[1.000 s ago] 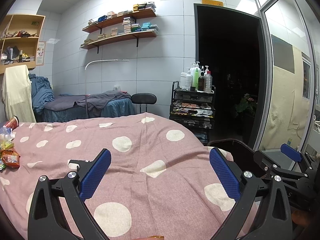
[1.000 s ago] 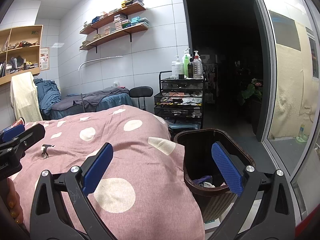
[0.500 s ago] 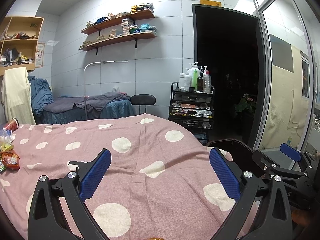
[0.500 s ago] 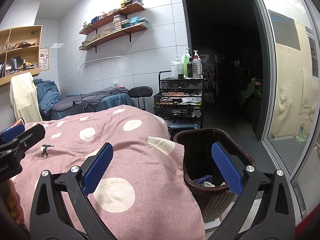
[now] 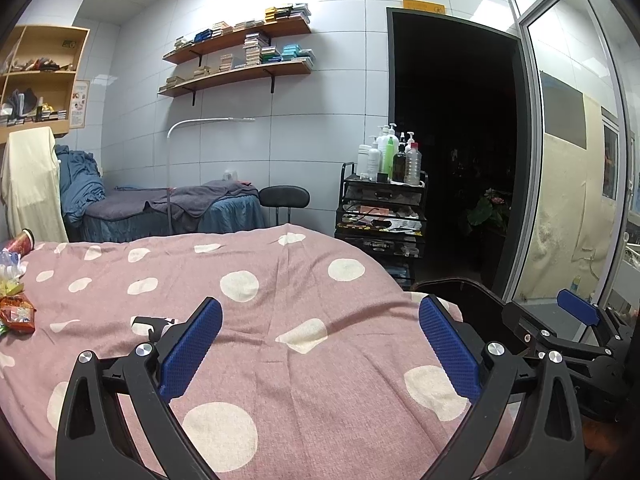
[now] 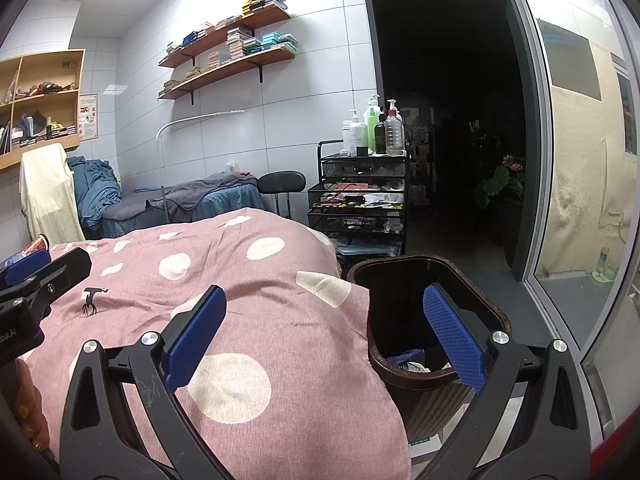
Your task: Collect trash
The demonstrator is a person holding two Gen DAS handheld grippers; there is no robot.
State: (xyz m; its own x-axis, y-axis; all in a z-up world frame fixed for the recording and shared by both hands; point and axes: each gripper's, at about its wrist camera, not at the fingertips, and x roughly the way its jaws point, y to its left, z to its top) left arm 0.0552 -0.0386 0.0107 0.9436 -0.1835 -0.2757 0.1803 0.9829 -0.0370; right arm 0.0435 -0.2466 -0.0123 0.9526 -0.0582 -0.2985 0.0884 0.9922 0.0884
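- Barely anything had shifted over the last second: the left gripper point(image 5: 320, 344) had stayed low over the pink spotted bedspread point(image 5: 280, 308), turning only a touch, so the wrappers slid slightly in its view.
- Its jaws stood spread wide with nothing between them but cloth.
- Likewise the right gripper point(image 6: 324, 332) had kept its place, jaws wide apart and empty, one finger in line with the mouth of the brown bin point(image 6: 492, 312).
- That bin stood on the floor against the bedspread's near corner, with a few scraps point(image 6: 406, 360) already at its bottom.
- Remaining trash lay at the bedspread's far left edge: a red snack wrapper point(image 5: 16, 314), a yellow-green packet point(image 5: 10, 288) beyond it, and a red cup point(image 5: 22, 240) further back.
- By my reading, this stillness marked a pause between pickups; the left gripper was nearer the wrappers, well apart from them, and would need to swing that way.
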